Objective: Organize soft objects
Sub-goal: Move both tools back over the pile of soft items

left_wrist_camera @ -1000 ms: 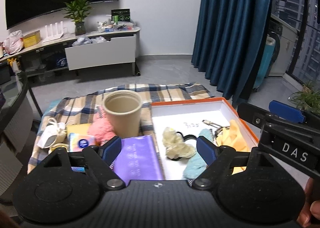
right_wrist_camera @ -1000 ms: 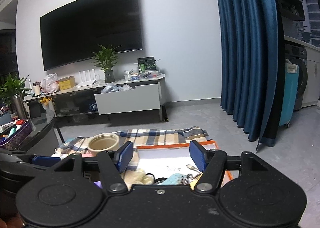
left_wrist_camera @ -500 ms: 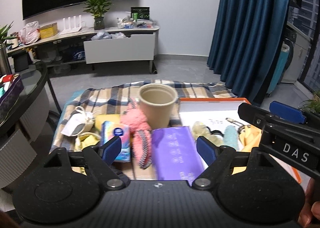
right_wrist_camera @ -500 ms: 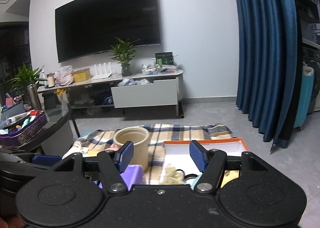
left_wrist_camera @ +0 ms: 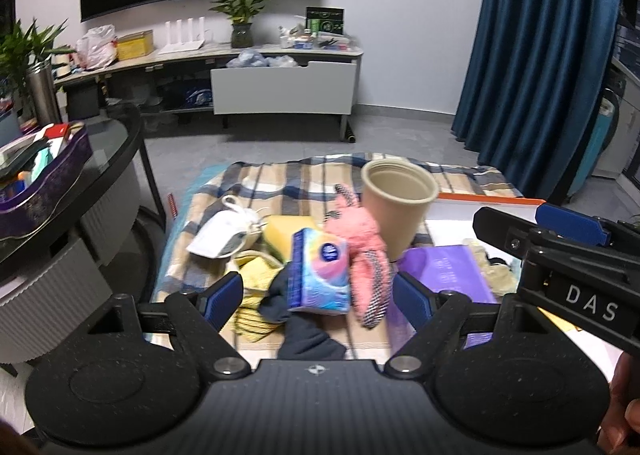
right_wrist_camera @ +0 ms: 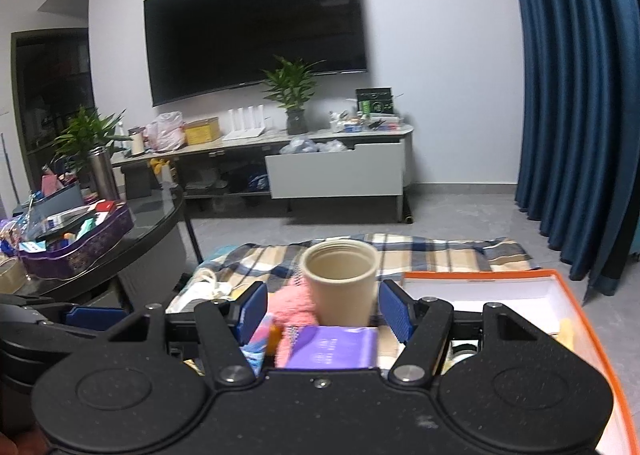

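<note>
On a plaid cloth (left_wrist_camera: 280, 179) lie a pink plush toy (left_wrist_camera: 364, 251), a tissue pack (left_wrist_camera: 320, 271), a yellow sponge (left_wrist_camera: 286, 233), a yellow cloth (left_wrist_camera: 250, 283), a dark sock (left_wrist_camera: 296, 319) and a purple pouch (left_wrist_camera: 444, 275). A beige cup (left_wrist_camera: 396, 203) stands behind them. My left gripper (left_wrist_camera: 318, 297) is open and empty, just above the tissue pack and sock. My right gripper (right_wrist_camera: 322, 313) is open and empty, facing the cup (right_wrist_camera: 340, 287). An orange-rimmed white box (right_wrist_camera: 560, 283) stands at the right.
A white charger with cable (left_wrist_camera: 228, 231) lies at the cloth's left. A round glass table (left_wrist_camera: 80, 159) with a purple tin stands at the left. A TV cabinet (left_wrist_camera: 280, 83) and blue curtain (left_wrist_camera: 540, 55) are behind.
Both grippers have swung to the left, away from the box and toward the pile on the cloth. The left gripper now looks at the tissue pack and sock. Both stay open.
</note>
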Demonstrator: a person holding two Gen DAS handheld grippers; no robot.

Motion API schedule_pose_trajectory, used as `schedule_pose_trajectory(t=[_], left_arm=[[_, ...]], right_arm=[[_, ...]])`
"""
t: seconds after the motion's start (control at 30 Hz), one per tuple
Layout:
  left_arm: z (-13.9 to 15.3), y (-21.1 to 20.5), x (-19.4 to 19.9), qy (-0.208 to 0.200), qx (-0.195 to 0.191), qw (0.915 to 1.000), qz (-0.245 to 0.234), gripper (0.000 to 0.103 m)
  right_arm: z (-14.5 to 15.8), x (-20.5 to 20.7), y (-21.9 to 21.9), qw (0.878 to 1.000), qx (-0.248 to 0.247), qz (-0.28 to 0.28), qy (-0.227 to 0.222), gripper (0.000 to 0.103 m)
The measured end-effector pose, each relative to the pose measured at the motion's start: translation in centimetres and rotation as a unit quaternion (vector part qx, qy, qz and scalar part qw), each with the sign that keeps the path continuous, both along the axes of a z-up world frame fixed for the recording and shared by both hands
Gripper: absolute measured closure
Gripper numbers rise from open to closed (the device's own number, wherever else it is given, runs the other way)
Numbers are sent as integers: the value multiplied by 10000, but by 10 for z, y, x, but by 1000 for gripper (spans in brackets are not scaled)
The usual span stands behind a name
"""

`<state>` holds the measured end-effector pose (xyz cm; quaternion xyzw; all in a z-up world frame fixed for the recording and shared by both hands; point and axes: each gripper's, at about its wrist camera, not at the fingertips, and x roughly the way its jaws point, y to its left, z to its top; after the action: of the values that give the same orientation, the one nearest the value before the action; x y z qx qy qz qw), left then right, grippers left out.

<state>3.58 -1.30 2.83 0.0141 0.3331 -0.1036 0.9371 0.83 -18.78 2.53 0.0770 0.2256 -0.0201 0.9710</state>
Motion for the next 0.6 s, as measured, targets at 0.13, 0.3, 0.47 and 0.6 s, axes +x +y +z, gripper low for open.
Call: schedule_pose_trajectory(t=[0.13, 0.3, 0.47, 0.6], left_arm=[[-3, 11, 2, 64, -25, 10000, 65, 19], [-7, 24, 7, 146, -78, 9998, 87, 19], [-17, 45, 12, 288, -59, 9992, 268, 19], [-24, 63, 16, 403, -76, 9981, 449, 19]], right_arm=[[-4, 9, 13, 9999, 19, 153, 79, 28], [-8, 17, 22, 9992, 49, 326, 216, 28], [-14, 30, 30, 9979, 106, 461, 445, 28], [-21, 42, 40, 9960, 136, 595, 651, 28]])
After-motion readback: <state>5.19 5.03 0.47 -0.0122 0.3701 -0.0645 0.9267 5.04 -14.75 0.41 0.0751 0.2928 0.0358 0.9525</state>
